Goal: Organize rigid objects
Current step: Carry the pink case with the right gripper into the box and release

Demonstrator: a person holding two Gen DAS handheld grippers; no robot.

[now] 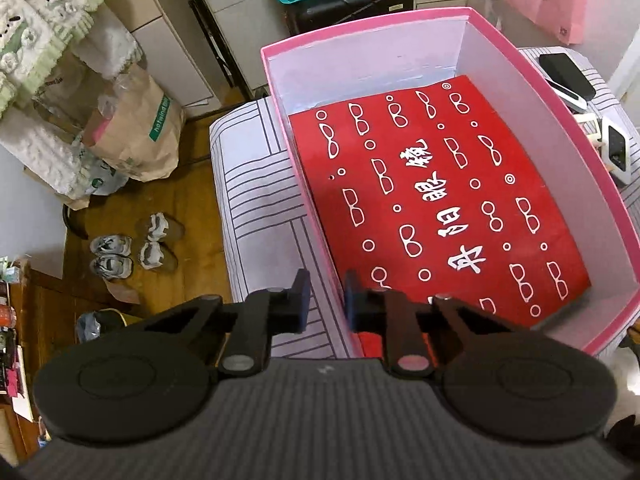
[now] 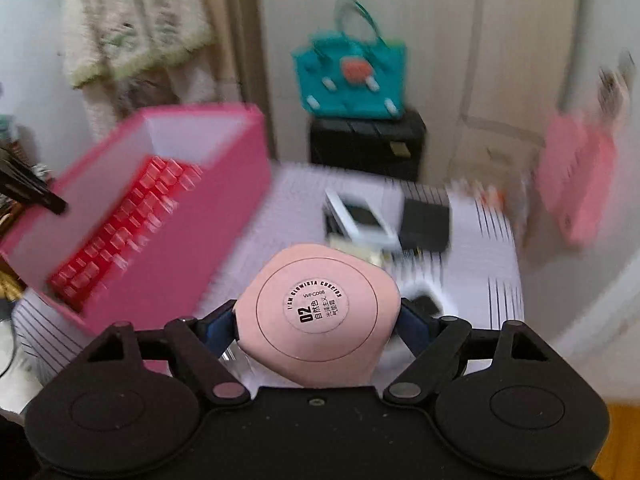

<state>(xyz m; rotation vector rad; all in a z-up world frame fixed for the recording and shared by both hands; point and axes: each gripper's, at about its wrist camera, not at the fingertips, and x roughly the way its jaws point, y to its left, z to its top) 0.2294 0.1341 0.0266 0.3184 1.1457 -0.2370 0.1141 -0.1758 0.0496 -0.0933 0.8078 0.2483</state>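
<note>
right gripper (image 2: 316, 330) clamped on pink cushion compact (image 2: 318, 314), left gripper (image 1: 326, 300) pinching wall of pink box (image 1: 552, 92), red sheet (image 1: 436, 204) inside

You have one pink box (image 1: 568, 128), one red case (image 1: 436, 200) inside it, one pink compact (image 2: 318, 316), one teal handbag (image 2: 350, 76), two tools (image 1: 326, 296) (image 2: 316, 326).

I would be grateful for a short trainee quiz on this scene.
1. True or false: the right gripper holds the pink compact.
2. What lies inside the pink box? A) a red card printed with glasses B) shoes C) a teal handbag
3. Fill in: the left gripper has one finger on each side of the box's near ____.
Key: 1 true; 2 A; 3 wall.
</note>
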